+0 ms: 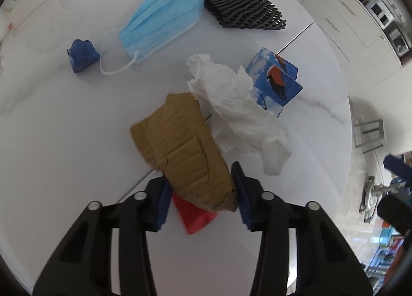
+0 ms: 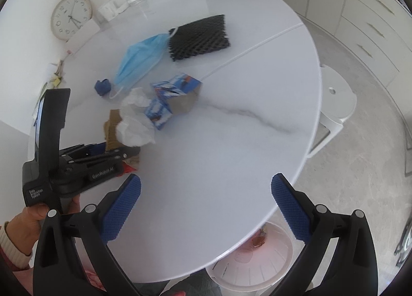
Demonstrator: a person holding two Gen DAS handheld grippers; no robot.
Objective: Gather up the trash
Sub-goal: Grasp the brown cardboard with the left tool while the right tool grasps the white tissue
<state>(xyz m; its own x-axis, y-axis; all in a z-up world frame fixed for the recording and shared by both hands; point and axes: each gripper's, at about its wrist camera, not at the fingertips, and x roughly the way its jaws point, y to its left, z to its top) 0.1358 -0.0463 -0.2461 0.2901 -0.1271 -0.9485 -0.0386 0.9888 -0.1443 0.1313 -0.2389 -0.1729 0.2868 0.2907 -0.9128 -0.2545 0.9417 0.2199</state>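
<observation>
Left wrist view: the left hand-held gripper (image 1: 200, 193) clenches the crumpled brown paper (image 1: 180, 151) above the table (image 1: 64, 141); beside the paper lie a white tissue (image 1: 237, 105) and a red scrap (image 1: 195, 218)

Right wrist view: the right hand-held gripper (image 2: 206, 205) hangs released, well apart from the brown paper (image 2: 112, 128), over the table (image 2: 219, 141) edge, above a white bin (image 2: 247, 267)

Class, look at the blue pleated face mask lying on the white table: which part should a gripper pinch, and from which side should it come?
Probably pinch the blue pleated face mask across its bunched end near the white ear loop, coming from above. The body lies flat on the white table, giving fingers little to catch; the gathered edge stands slightly proud.
</observation>
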